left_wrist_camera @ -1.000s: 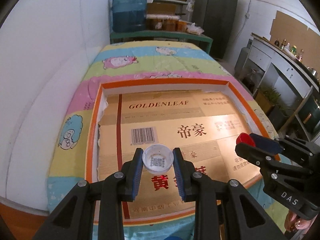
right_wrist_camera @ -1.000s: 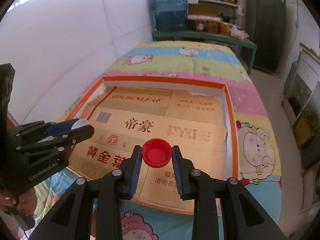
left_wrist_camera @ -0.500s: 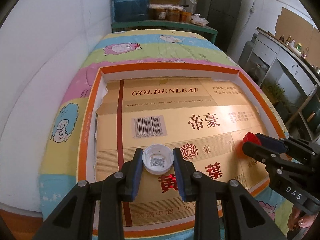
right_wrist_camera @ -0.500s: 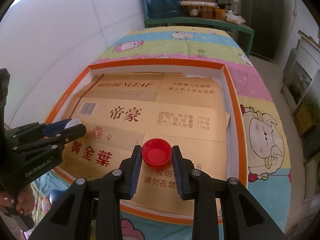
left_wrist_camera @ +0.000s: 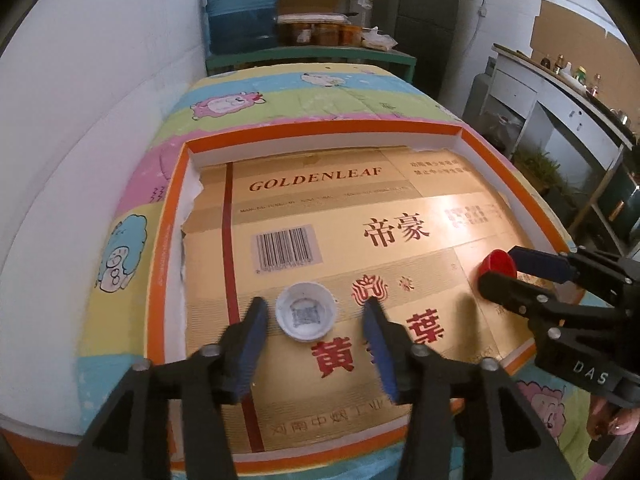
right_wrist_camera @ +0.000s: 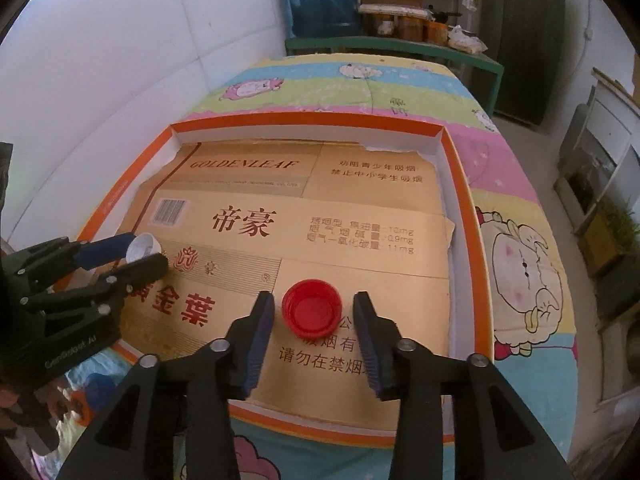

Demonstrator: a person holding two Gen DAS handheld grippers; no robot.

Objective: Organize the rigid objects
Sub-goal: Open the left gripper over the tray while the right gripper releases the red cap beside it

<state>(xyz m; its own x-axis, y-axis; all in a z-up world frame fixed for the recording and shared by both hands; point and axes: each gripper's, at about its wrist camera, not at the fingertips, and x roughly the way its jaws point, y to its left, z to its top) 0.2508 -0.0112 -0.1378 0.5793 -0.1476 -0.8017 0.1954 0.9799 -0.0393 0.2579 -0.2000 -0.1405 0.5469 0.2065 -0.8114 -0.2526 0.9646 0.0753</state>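
- Two bottle caps, two grippers, and both sets of jaws are opening right now.
- Left wrist view: the left gripper has its blue pads spread wide, and the white cap sits open side up between them, lower centre of frame, touching neither pad, nearer the pad on the frame's left.
- That white cap rests on the gold cardboard sheet lining the orange-rimmed tray.
- Right wrist view: the right gripper is parting too, a clear gap on each side of the red cap, which lies open side up on the cardboard, lower centre.
- Each gripper shows up in the other's view: the right one at the right edge of the left view with the red cap at its tips, the left one at the left edge of the right view beside the white cap.
- Under the tray, a cartoon-print quilt in pastel stripes.
- Upper part of both views: a blue water jug by the white wall.
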